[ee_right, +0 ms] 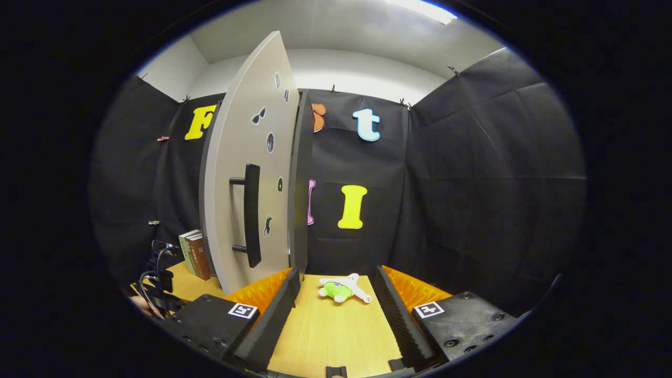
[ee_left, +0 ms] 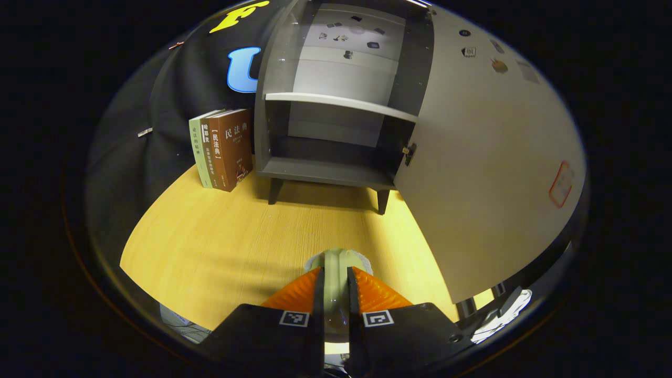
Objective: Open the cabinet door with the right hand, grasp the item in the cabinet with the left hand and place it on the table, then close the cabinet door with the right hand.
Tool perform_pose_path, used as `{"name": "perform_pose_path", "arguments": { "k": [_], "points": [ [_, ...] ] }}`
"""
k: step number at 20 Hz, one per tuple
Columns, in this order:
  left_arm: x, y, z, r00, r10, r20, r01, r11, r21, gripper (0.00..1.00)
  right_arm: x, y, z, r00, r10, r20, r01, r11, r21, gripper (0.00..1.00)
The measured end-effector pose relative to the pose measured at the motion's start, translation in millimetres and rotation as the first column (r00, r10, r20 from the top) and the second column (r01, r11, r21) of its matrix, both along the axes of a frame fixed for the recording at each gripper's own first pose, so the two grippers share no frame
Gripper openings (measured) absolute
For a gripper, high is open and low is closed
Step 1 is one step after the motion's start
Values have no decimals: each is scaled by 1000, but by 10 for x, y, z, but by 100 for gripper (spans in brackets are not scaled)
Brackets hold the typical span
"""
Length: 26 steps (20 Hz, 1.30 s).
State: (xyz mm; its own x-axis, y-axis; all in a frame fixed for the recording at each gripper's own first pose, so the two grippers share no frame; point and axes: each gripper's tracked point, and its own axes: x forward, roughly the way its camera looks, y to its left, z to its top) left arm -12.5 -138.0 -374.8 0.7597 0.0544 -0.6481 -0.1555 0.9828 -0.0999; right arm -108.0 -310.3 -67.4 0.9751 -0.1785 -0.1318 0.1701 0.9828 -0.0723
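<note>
Left gripper view: the left hand-held gripper (ee_left: 335, 286) sits low over the bench (ee_left: 220, 247), its two ridged fingers closed onto a pale, rounded soft item (ee_left: 336, 262) pinched between them; what the item is cannot be told from here. Ahead stands the cabinet (ee_left: 336, 105), a grey boxy carcass on short dark tapered legs, with one flat shelf (ee_left: 341, 104) across the middle. Both compartments look bare. The cabinet door (ee_left: 488, 168) is swung wide to the right, a smooth matte panel hinged at the cabinet's right edge and reaching out over the bench's right side. A broad strip of bare wood-grain bench lies between the gripper and the cabinet's front legs. To the cabinet's left, upright books (ee_left: 220, 149) stand just beside its side wall, against the black cloth wall.

Right gripper view: the right hand-held gripper (ee_right: 336, 294) is spread wide with nothing between its ribbed fingers, aimed level along the bench (ee_right: 336, 331). Beyond the fingertips a small plush toy (ee_right: 342, 289), green and white, lies flat on the bench, apart from both fingers. The cabinet door (ee_right: 247, 168) stands nearly edge-on at left, carrying a dark vertical bar handle (ee_right: 252, 215) and small stickers. The books (ee_right: 195, 254) show past its lower edge. Open bench runs to the right of the toy up to the cloth wall.
</note>
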Motion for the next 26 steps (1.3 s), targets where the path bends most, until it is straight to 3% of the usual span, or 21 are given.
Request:
{"name": "perform_pose_path", "arguments": {
  "k": [5, 12, 18, 22, 23, 26],
  "points": [
    [5, -160, -561, 999, -29, -22, 30, 999, 42, 23, 176, -157, -213, 999, -10, -37, 13, 997, 72, 93],
    [-56, -184, -1208, 995, 14, -103, -16, 1000, -20, 24, 297, -356, -412, 996, -17, -82, 23, 997, 78, 93],
    [-28, -186, -1253, 995, -12, -99, 14, 1000, 21, 26, 407, -333, -487, 995, 7, -98, 1, 997, 84, 93],
    [-50, -185, -1268, 993, 2, -117, -2, 1000, -4, 30, 412, -262, -467, 995, 39, -95, -31, 996, 85, 93],
    [-61, -173, -1288, 992, 4, -123, -4, 1000, 3, 36, 407, -263, -480, 994, 42, -98, -34, 996, 88, 93],
    [-117, -123, -1254, 992, 5, -129, -2, 1000, 22, 73, 368, -249, -467, 994, 51, -97, -41, 994, 103, 93]
  ]
}}
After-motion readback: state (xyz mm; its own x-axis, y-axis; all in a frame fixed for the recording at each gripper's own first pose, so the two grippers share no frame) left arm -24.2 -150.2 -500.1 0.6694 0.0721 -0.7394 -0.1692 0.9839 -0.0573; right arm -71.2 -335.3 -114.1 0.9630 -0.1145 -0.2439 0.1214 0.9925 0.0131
